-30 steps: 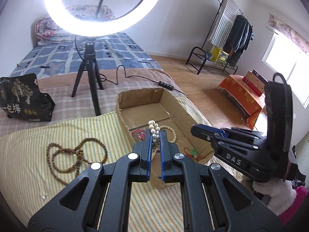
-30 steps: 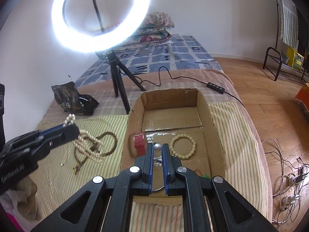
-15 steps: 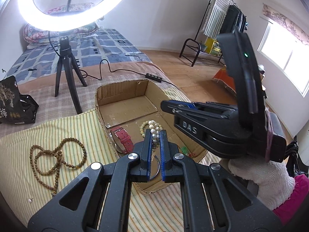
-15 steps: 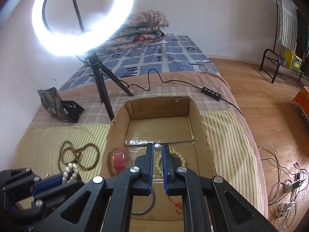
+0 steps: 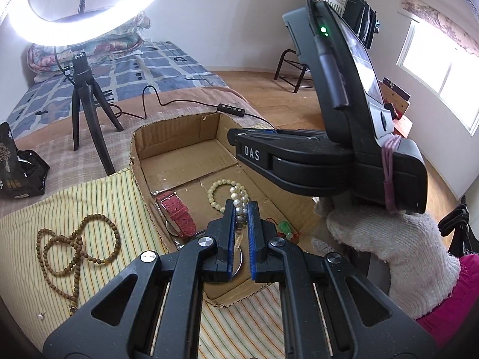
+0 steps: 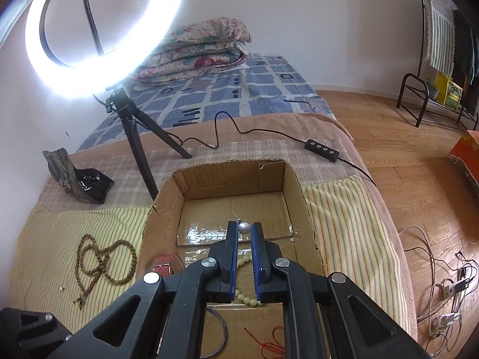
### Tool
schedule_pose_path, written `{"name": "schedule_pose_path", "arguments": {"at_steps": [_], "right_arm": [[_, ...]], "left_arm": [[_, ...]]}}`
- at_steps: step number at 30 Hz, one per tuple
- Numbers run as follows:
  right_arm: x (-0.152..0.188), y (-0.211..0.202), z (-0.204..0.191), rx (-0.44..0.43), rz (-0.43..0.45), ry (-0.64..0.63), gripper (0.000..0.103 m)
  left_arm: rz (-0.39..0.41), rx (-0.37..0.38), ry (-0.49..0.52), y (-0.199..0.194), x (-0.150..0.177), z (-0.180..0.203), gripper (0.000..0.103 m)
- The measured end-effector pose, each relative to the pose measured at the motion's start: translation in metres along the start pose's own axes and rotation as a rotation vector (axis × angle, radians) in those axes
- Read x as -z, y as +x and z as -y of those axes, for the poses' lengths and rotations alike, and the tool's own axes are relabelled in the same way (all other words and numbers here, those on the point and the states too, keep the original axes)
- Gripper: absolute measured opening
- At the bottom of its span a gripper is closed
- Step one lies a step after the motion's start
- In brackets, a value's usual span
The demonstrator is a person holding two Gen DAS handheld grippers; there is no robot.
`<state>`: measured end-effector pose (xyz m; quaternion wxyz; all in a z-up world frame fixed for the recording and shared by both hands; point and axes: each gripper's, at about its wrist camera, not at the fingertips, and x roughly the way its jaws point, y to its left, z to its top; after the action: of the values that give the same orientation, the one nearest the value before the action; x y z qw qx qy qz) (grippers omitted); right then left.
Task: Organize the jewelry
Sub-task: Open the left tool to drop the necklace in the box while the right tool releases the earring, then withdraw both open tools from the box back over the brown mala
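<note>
My left gripper (image 5: 240, 206) is shut on a white pearl strand (image 5: 239, 199) and holds it above the open cardboard box (image 5: 176, 133). My right gripper (image 6: 244, 228) is shut on a pearl earring (image 6: 244, 227) over the same box (image 6: 295, 176); in the left wrist view it (image 5: 236, 137) hangs over the box's right side. In the box lie a cream bead bracelet (image 5: 214, 193), a red watch strap (image 5: 176, 211), a silver bangle (image 6: 223, 333) and a green pendant on red cord (image 5: 284, 227). A brown bead necklace (image 5: 74, 248) lies on the striped cloth left of the box.
A ring light on a tripod (image 6: 134, 137) stands behind the box, its cable and controller (image 6: 321, 149) running to the right. A black bag (image 6: 80, 182) lies at the far left. A small pearl earring (image 5: 40, 316) lies on the cloth near the brown necklace.
My left gripper has carried the pearl strand from over the cloth to over the box. My right gripper has moved forward over the box, still holding the pearl earring.
</note>
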<state>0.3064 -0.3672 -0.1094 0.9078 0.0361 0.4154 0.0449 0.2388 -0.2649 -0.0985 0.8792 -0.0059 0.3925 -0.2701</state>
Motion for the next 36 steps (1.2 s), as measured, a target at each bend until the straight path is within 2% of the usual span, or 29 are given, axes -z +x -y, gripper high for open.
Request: {"name": "schedule_pose_path", "arguments": {"at_steps": [2,3,5,6,7,9,12,13,15,21,36], "right_arm": [[-0.001,0.002,0.000,-0.003,-0.001,0.003,0.010],[-0.001,0.002,0.000,0.001,0.002,0.004,0.019],[-0.001,0.002,0.000,0.000,0.012,0.009,0.026],[-0.002,0.002,0.001,-0.001,0.013,0.014,0.029],[-0.002,0.002,0.001,0.003,0.015,0.021,0.032],[-0.002,0.002,0.002,0.008,0.019,0.026,0.053],[-0.002,0.000,0.000,0.039,0.031,0.012,0.076],[-0.002,-0.001,-0.002,0.052,0.036,0.005,0.079],[-0.002,-0.003,-0.004,0.080,0.041,-0.003,0.091],[-0.004,-0.011,-0.007,0.102,0.060,-0.009,0.101],[-0.005,-0.037,-0.025,0.146,0.104,-0.029,0.102]], "left_arm": [[0.001,-0.002,0.003,0.001,0.000,0.001,0.005],[0.001,-0.004,0.005,0.001,0.001,0.001,0.005],[-0.008,-0.003,0.011,0.003,0.001,0.002,0.006],[-0.016,-0.003,0.014,0.005,0.001,0.002,0.014],[-0.018,-0.005,0.015,0.006,0.002,0.002,0.029],[-0.005,-0.011,0.011,0.004,0.003,0.001,0.042],[-0.004,-0.017,0.013,0.003,0.003,0.000,0.043],[-0.006,-0.019,0.013,0.002,0.003,0.000,0.047],[-0.004,-0.022,0.009,0.001,0.004,-0.001,0.052],[-0.001,-0.033,0.019,-0.008,0.007,-0.003,0.053],[0.014,-0.058,0.025,-0.040,0.015,-0.017,0.053]]}}
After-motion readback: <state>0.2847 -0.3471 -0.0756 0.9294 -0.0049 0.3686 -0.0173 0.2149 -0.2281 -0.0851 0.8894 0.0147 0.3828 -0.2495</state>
